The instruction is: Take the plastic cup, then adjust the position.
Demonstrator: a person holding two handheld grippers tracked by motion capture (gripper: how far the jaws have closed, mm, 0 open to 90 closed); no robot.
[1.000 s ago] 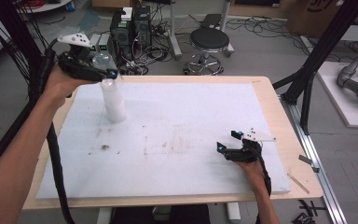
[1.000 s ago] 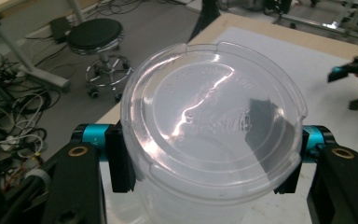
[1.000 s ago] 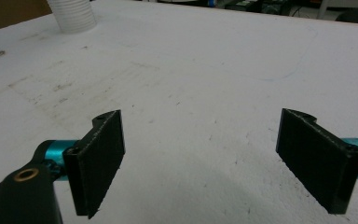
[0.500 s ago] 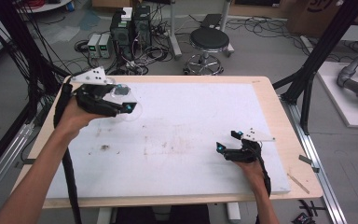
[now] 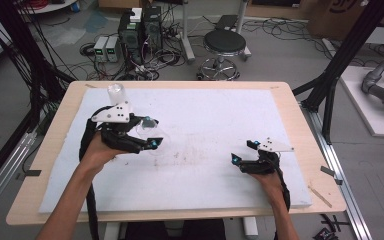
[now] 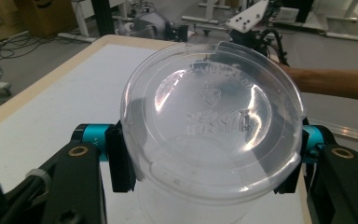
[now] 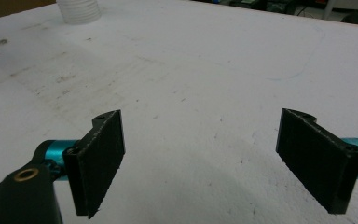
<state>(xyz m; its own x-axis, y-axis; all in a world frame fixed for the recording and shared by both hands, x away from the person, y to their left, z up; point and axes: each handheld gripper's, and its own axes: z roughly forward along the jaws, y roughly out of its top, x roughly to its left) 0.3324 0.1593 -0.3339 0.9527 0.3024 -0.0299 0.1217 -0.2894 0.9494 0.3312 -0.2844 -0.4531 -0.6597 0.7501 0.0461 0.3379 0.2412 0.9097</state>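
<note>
The clear plastic cup (image 6: 212, 126), clenched in the left gripper (image 5: 147, 139), had been carried down toward the table (image 5: 280, 100), suggesting placement; the right gripper (image 7: 214, 158) was left released.

In the left gripper view, the clear cup (image 6: 212, 126) hides most of the other gripper (image 6: 256, 28) behind it, and its own lower wall runs off the bottom edge. In the high view, the left gripper (image 5: 147, 136) covers part of the cup (image 5: 150, 137), whose clear outline is hard to trace. In the right gripper view, the cup stack (image 7: 78, 10) is cut off by the top edge.
</note>
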